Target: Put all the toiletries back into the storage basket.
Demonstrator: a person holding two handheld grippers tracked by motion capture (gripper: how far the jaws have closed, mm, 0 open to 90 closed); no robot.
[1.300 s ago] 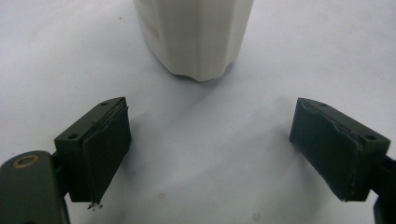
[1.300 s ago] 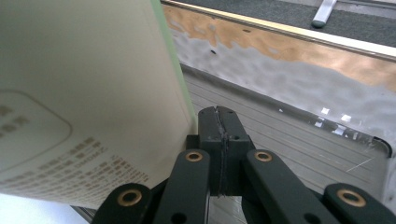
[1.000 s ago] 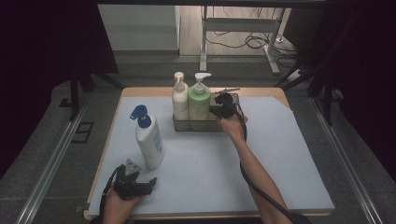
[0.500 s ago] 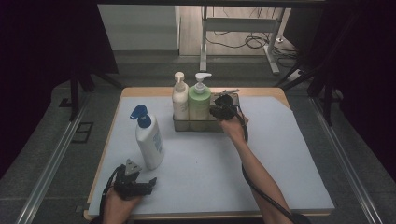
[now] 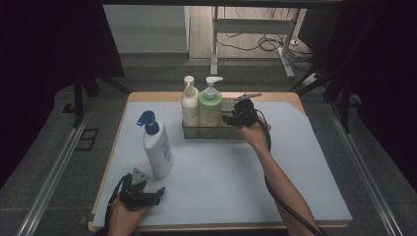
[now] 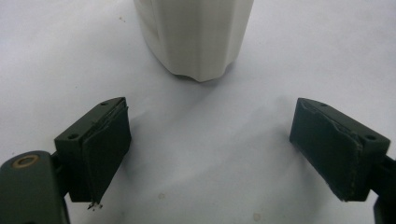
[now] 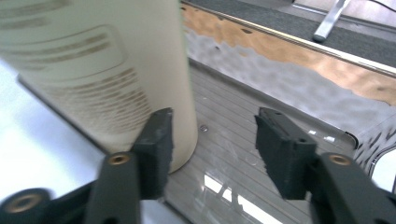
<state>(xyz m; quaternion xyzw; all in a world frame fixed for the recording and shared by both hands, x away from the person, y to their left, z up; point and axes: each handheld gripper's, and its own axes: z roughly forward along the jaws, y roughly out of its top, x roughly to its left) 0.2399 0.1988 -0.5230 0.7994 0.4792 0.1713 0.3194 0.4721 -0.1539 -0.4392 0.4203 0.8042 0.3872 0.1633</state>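
2 pump bottles [image 5: 201, 107] crowd the tray [image 5: 235, 132] beside the right gripper [image 5: 235, 118], fingers just parted, gripping nothing.

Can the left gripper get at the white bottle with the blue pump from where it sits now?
Probably yes. The left gripper rests on the mat just in front of the white bottle, its jaws open and wider than the bottle's base. Only bare mat lies between them.
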